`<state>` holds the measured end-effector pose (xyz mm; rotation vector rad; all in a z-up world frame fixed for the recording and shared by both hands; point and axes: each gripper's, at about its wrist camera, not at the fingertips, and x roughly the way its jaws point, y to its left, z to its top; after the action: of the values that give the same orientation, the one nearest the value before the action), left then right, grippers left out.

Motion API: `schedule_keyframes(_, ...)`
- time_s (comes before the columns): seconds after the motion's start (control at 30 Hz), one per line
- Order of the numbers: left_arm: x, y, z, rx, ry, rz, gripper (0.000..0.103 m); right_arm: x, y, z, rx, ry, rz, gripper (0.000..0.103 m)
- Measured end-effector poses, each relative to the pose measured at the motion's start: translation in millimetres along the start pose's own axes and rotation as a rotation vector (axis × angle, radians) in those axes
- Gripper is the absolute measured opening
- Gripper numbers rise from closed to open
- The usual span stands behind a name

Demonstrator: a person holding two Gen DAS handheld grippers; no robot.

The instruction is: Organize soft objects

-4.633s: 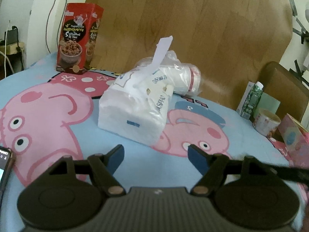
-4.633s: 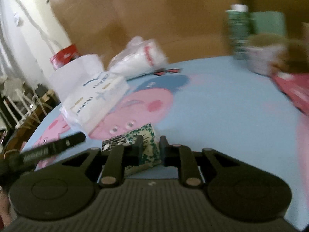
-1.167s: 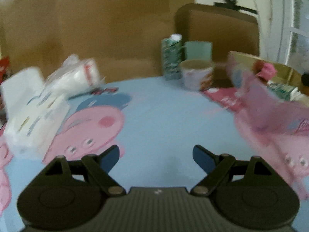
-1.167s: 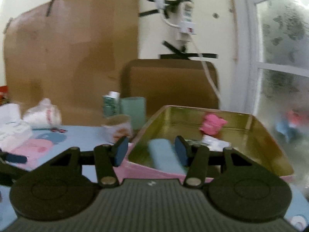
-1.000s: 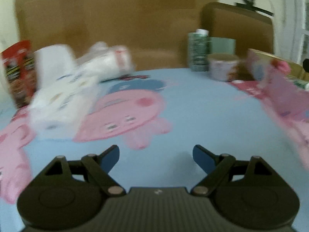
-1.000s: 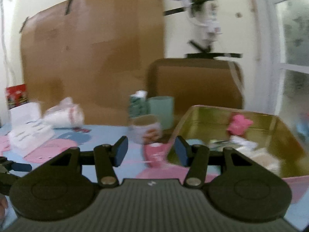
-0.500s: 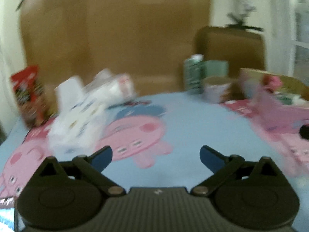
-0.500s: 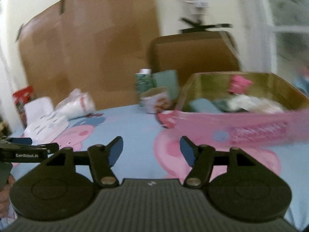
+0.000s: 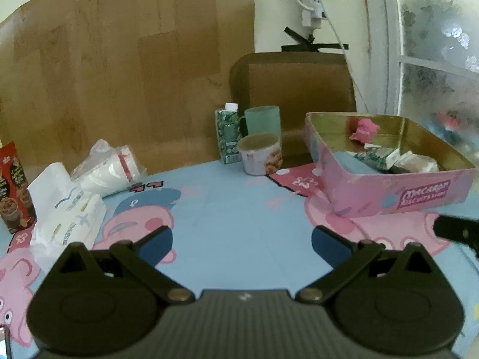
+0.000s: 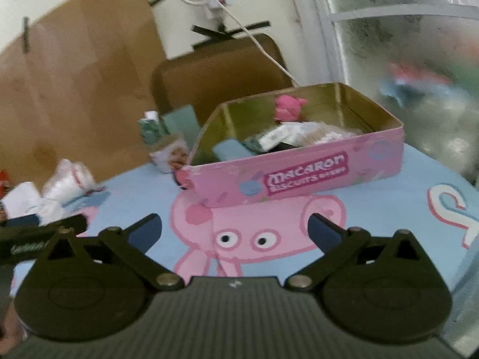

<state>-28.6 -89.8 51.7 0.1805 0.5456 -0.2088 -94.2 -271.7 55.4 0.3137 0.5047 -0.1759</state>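
Note:
A pink Macaron tin (image 9: 419, 193) (image 10: 299, 176) stands on the right of the table with several soft packs inside, among them a pink toy (image 9: 363, 128) (image 10: 287, 109), a blue pad (image 10: 230, 151) and a green tissue pack (image 9: 374, 157). A white tissue pack (image 9: 69, 215) and a bag of white cups (image 9: 110, 170) lie at the left. My left gripper (image 9: 242, 240) is open and empty over the table's middle. My right gripper (image 10: 235, 230) is open and empty, in front of the tin.
A green carton (image 9: 228, 133), a teal cup (image 9: 263, 121) and a paper snack cup (image 9: 260, 157) stand at the back. A red cereal box (image 9: 12, 185) stands at the far left. A brown chair back (image 9: 293, 89) is behind the table.
My right gripper carried the green tissue pack from the table to the tin, let it go there and drew back, open. My left gripper turned right and opened a little wider.

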Motion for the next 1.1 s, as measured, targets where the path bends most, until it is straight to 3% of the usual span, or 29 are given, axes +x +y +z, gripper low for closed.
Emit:
schedule_keyframes(0.13, 5.8, 4.9, -2.5, -0.018, 0.034, 0.025, 0.103, 11.0, 16.9, 10.0, -0.062, 0.044, -0.074, 0.103)
schedule_keyframes(0.37, 9.2, 19.9, -8.7, -0.032, 0.037, 0.090, 0.103, 28.3, 48.3, 19.4, -0.123, 0.090, -0.085, 0.103)
schedule_keyframes(0.7, 10.7, 57.6, -14.7, -0.135, 0.061, 0.130, 0.103, 28.7, 74.5, 25.3, -0.124, 0.071, -0.130, 0.103)
schedule_keyframes(1.1, 10.0, 63.1, -19.0, -0.132, 0.062, 0.161, 0.103, 36.1, 84.5, 19.7, -0.149, 0.088, -0.148, 0.103)
